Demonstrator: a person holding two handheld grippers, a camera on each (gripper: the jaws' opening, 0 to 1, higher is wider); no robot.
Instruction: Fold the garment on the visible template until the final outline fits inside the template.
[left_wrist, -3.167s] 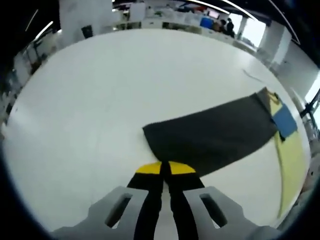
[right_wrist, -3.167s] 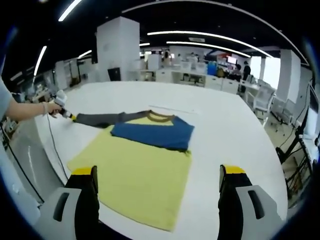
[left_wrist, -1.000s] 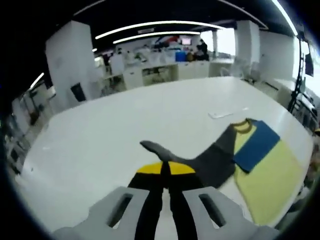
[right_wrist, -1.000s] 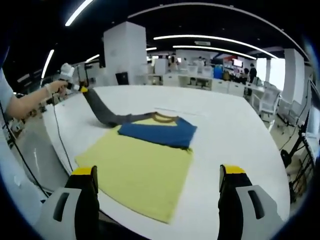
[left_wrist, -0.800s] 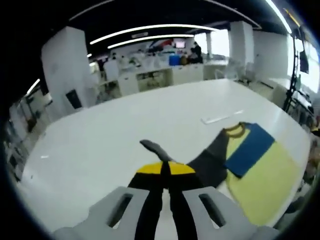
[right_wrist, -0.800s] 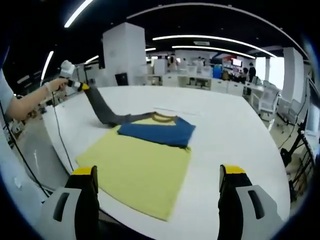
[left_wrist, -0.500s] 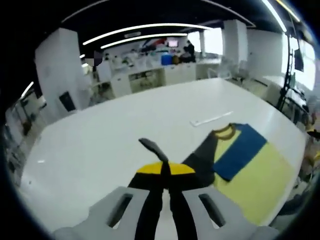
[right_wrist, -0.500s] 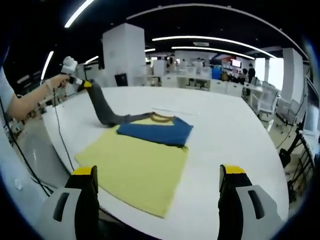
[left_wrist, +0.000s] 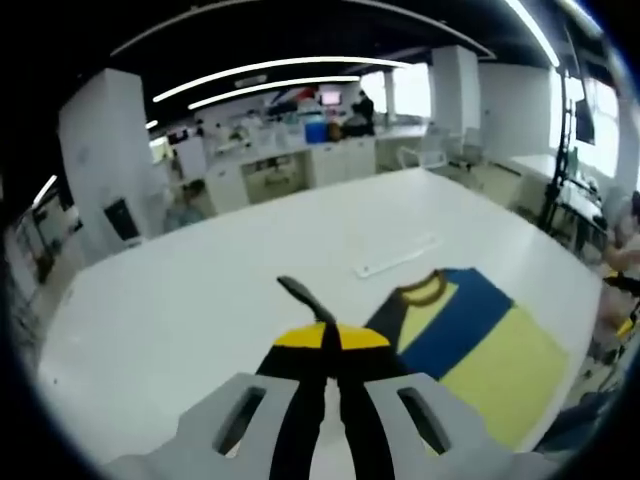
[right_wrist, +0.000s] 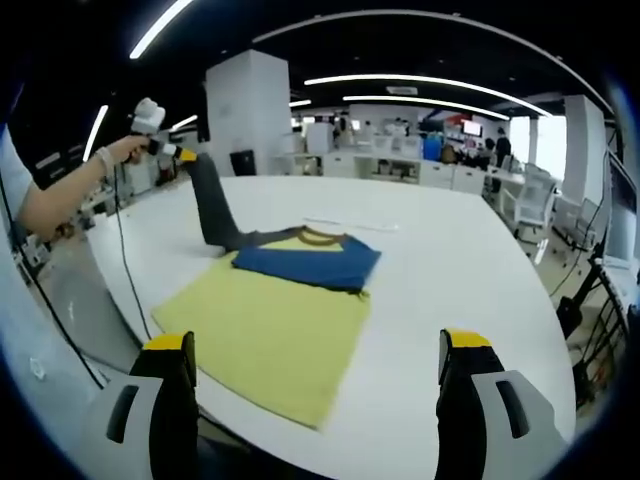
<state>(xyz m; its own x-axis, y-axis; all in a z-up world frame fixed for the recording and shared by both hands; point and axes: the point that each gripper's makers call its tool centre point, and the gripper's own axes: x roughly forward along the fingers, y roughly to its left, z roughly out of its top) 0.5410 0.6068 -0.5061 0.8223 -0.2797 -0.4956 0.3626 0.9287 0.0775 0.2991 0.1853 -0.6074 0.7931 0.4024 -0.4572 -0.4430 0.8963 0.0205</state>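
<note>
Left gripper (left_wrist: 331, 336), clamped on the garment's grey sleeve (right_wrist: 212, 205), has lifted it higher; right gripper (right_wrist: 312, 362) hangs open.

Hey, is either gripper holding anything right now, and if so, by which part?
The left gripper holds the shirt's grey sleeve by its end, lifted off the table. The right gripper is open, empty.
</note>
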